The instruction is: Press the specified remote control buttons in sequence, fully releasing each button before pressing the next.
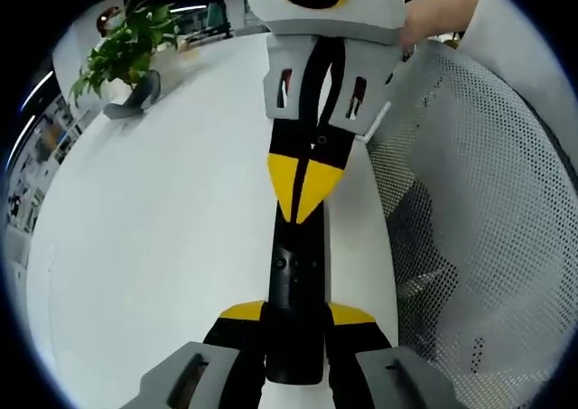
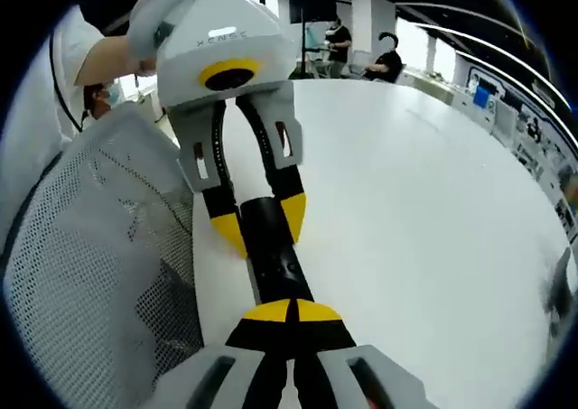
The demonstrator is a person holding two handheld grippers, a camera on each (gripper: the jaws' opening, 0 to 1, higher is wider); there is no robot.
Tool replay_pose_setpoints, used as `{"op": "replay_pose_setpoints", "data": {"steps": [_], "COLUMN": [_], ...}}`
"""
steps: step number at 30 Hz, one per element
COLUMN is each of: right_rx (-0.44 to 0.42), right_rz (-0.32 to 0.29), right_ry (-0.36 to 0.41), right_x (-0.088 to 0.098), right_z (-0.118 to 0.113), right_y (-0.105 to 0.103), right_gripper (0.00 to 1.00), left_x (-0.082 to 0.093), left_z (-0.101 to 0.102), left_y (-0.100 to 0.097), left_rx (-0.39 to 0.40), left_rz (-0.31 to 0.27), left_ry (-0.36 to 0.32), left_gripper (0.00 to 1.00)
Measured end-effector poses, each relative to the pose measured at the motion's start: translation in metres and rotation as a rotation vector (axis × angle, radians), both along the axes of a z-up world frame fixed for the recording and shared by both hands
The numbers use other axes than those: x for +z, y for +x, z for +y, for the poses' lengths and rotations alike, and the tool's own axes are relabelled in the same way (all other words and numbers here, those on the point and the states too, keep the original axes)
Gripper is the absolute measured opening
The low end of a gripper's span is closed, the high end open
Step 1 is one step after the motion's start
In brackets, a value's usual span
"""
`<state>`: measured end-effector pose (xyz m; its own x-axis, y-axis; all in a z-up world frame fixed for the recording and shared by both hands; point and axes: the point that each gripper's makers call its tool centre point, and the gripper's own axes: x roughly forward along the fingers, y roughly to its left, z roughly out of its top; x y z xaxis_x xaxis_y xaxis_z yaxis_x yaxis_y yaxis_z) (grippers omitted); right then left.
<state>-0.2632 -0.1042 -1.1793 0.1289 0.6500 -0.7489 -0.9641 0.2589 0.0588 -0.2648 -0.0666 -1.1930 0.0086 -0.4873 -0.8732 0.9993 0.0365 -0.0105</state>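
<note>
The black remote [image 1: 296,310] lies on the white table [image 1: 163,246]; the left gripper [image 1: 294,373] clamps its near end while the right gripper [image 1: 307,188], jaws pinched together, touches it at 12 o'clock

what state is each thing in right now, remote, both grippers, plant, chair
remote: lying flat on the white table, gripped at one end
left gripper: shut on the remote's near end
right gripper: shut, tips pressed on the remote's top
plant: upright at the far table edge
mesh chair: empty, beside the table
</note>
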Motion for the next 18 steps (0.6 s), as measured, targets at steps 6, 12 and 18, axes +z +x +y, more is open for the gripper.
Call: {"op": "replay_pose_setpoints", "data": {"steps": [6,12,18], "right_rx": [0.136,0.244,0.176], "right_rz": [-0.077,-0.101,-0.018], "right_ry": [-0.097,-0.195,-0.268], "right_x": [-0.0017,-0.0033,-0.0053], "right_z": [0.0036,0.0062,0.0082], "right_y": [-0.0033,-0.0047,-0.0001], "right_gripper": [0.00,0.00,0.00], "left_x": [0.0001,0.0002,0.0003], "left_z": [0.0000,0.0001,0.0001], "left_y": [-0.0001,-0.0002,-0.0003], "left_rx": [0.000,-0.001,0.010], "left_rz": [0.000,-0.002,-0.005], "left_ry": [-0.002,-0.014,-0.033], "left_gripper": [0.24,0.24,0.24]}}
